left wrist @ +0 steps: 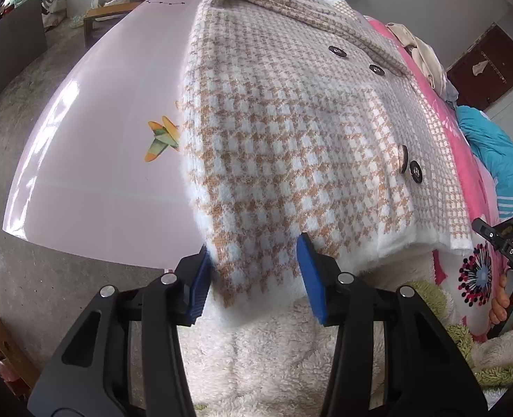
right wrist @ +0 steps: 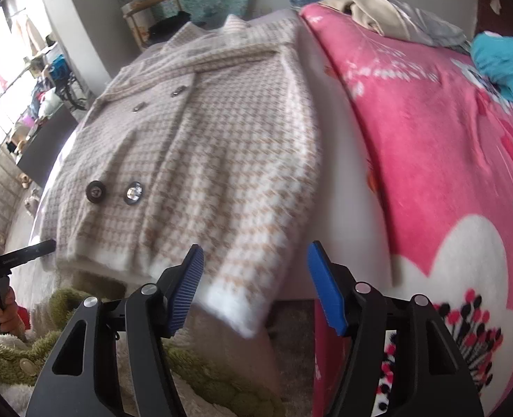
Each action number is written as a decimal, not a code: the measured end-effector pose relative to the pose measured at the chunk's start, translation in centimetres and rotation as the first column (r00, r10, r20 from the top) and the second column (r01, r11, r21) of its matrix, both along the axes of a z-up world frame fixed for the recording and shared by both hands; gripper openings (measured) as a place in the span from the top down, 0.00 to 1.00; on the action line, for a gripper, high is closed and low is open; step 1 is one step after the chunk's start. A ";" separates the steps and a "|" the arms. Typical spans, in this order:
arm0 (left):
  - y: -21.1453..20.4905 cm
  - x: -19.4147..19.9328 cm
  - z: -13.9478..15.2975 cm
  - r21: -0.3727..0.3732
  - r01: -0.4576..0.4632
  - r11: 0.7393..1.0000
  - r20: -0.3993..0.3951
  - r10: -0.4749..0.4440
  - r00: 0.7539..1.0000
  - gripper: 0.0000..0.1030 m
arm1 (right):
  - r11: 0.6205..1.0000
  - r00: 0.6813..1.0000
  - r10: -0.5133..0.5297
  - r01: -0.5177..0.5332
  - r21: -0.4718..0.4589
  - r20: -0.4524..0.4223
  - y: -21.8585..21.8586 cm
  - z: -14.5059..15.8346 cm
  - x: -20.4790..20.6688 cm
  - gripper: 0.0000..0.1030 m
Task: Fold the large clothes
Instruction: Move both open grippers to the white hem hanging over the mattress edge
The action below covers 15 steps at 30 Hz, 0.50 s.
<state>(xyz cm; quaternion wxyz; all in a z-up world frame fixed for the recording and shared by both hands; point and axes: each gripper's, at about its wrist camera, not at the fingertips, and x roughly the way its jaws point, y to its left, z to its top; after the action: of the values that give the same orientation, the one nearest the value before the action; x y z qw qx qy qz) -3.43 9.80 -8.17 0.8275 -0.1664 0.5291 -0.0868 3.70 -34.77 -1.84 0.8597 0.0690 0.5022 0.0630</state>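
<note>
A fuzzy beige-and-white houndstooth coat [left wrist: 284, 128] with dark buttons lies front-up on a pale pink sheet [left wrist: 93, 160], collar far from me. Both sleeves are folded over its front. My left gripper [left wrist: 253, 274] is open, its blue pads on either side of the left sleeve cuff [left wrist: 249, 278] at the near hem. My right gripper [right wrist: 254, 285] is open, its blue pads on either side of the right sleeve's white cuff [right wrist: 242, 299], which hangs over the bed edge. The coat also shows in the right wrist view [right wrist: 194, 146].
A bright pink flowered blanket [right wrist: 430, 146] lies right of the coat, with a teal garment [right wrist: 503, 62] and a beige one [right wrist: 364, 10] on it. White and green fleece [left wrist: 274, 354] is below the grippers. A wooden chair [right wrist: 152, 10] and shelves stand beyond the bed.
</note>
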 end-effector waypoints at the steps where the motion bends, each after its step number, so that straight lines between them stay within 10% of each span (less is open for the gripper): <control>1: 0.0 0.0 0.0 0.002 0.001 1.000 0.001 -0.001 1.000 0.57 | 1.000 1.000 -0.009 0.009 0.003 -0.012 -0.2 -0.2 -0.1 0.47; 15: -0.1 -0.1 -0.1 0.003 0.010 1.000 0.007 -0.010 1.000 0.57 | 0.998 0.994 -0.007 0.014 0.068 -0.112 0.5 -2.6 -0.5 0.63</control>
<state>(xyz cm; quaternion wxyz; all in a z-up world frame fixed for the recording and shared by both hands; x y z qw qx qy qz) -3.52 9.72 -8.23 0.8291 -0.1624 0.5272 -0.0906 3.21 -34.29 -4.43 0.8278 0.1045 0.5465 0.0717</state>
